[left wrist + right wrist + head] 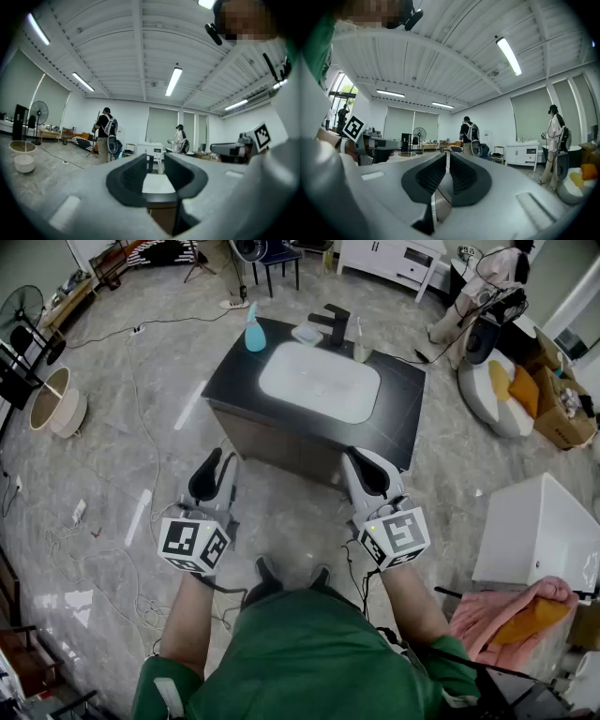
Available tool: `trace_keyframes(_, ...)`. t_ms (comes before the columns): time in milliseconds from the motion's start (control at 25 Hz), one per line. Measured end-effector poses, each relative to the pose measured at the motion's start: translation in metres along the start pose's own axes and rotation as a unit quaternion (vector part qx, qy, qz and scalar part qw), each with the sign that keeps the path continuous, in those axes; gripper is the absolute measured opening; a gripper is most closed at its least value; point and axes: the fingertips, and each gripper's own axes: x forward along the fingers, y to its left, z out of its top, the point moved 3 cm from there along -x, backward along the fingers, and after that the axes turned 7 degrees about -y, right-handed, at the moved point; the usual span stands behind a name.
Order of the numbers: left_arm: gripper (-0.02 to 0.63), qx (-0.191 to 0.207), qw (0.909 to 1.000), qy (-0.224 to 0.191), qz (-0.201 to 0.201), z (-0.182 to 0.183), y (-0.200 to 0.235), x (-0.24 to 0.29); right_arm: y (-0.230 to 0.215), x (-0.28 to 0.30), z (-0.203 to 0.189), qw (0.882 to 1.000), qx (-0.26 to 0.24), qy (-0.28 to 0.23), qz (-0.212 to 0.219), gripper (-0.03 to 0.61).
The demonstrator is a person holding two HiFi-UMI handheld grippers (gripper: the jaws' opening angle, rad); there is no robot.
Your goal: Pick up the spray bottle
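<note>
The spray bottle (253, 330), light blue, stands upright on the far left corner of the dark vanity counter (232, 369), beside the white basin (319, 381). My left gripper (219, 457) hovers level over the floor in front of the vanity, well short of the bottle. Its jaws are closed to a thin slit with nothing between them. My right gripper (355, 455) is level beside it, near the vanity's front right, with its jaws together and empty. The left gripper (154, 159) looks along its jaws at the basin. The right gripper (447, 155) faces across the room.
A black faucet (332, 322) and a soap dish (307, 333) stand behind the basin. A white box (534, 526) and pink cloth (502, 613) are at my right. Cables (141, 352) and buckets (54, 407) lie on the floor at left. A person (106, 136) stands far back.
</note>
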Motion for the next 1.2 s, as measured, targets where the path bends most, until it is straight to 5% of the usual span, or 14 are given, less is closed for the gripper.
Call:
trace_keyframes(480,0.112,-0.011,0.9999,-0.012,-0.003,0.017,0.064,-0.013,0.029,0.052,-0.005,0.999,0.036,0.009,-0.013,0.015)
trace_keyframes(1200,0.147,-0.032,0.9987,-0.035,-0.016,0.024,0.223,-0.025,0.092,0.162,-0.006,0.999,0.013,0.002,-0.047,0.078)
